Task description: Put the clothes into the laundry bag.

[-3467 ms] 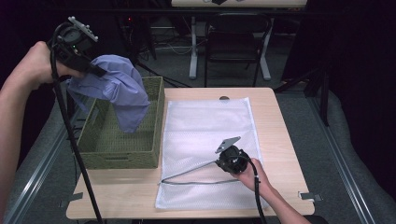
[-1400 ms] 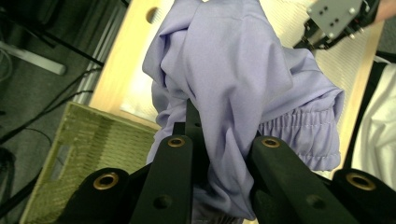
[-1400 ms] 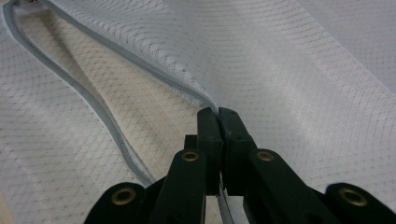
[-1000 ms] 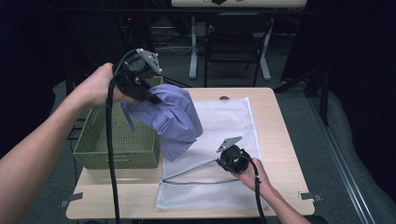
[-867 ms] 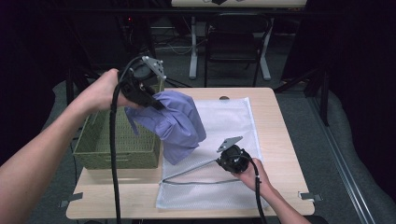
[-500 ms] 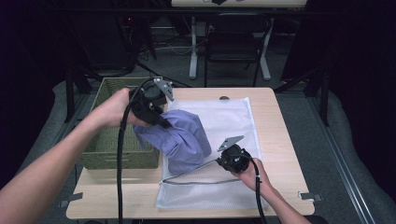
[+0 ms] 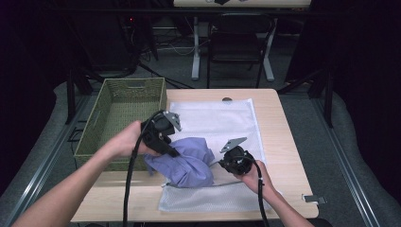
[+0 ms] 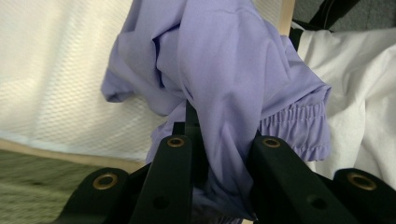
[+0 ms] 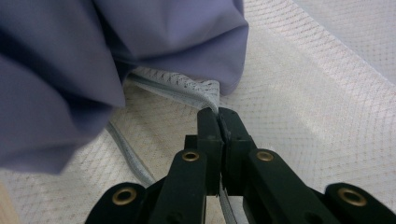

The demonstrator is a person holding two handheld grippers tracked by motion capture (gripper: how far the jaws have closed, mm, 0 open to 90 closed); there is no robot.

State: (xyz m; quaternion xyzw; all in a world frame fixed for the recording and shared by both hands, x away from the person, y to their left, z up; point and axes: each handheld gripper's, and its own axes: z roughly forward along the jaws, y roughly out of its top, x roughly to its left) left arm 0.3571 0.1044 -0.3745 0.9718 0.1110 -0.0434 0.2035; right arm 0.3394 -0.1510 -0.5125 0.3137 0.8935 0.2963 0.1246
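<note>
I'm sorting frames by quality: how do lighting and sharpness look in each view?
High view: table evenly lit, surroundings dark, slightly soft. Left gripper view: purple garment fairly sharp, near jaws darker. Right gripper view: mesh bag weave crisp, garment at the left blurred from closeness.

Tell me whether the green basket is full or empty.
Empty: the basket shows only its bare woven floor; the purple garment lies on the mesh bag beside it.

Purple garment (image 7: 187, 163) hides mesh bag's (image 7: 227, 118) opening.
</note>
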